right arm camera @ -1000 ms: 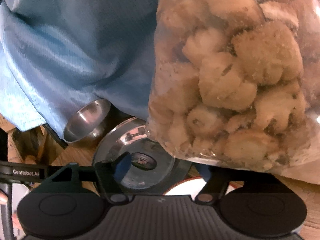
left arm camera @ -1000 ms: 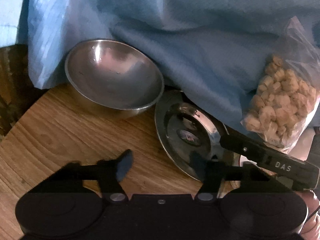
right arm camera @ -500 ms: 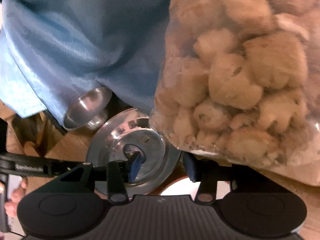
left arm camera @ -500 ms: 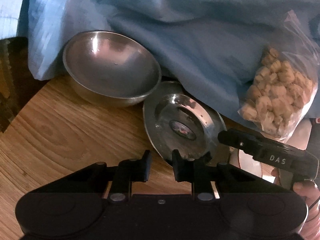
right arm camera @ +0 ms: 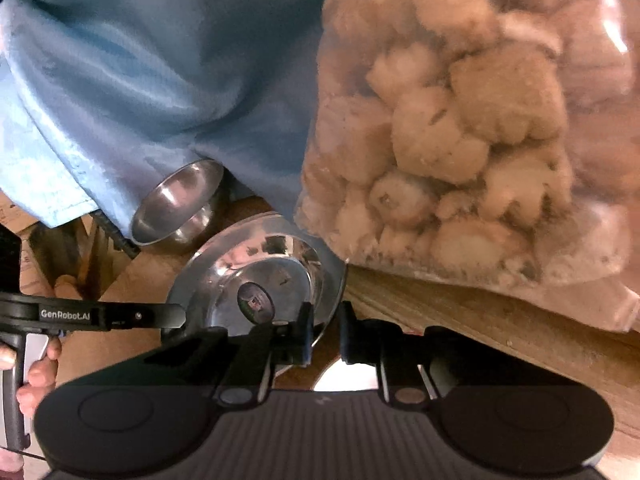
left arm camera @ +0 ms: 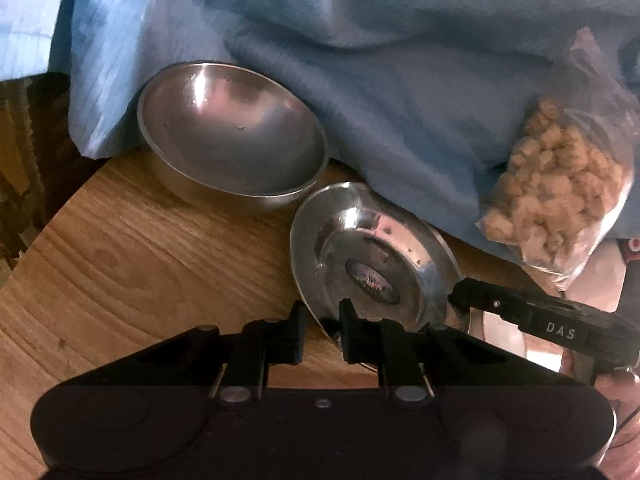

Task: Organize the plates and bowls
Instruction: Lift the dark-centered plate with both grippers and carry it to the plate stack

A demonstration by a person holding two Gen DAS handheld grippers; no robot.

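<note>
Both grippers' jaws have just closed on the steel plate (left arm camera: pixel 372 256) over the wooden table (left arm camera: pixel 132 264).

We look from two wrist cameras, each angled down along its own fingers at a wooden table (left arm camera: pixel 132 264). The left view sits low and close, facing blue cloth (left arm camera: pixel 400 80) at the back. The right view looks from the other side, pressed very near a clear bag of pale lumps (right arm camera: pixel 472 132). Both share the steel plate (left arm camera: pixel 348 240) (right arm camera: pixel 224 276), the steel bowl (left arm camera: pixel 232 136) (right arm camera: pixel 176 200), cloth and bag.
</note>
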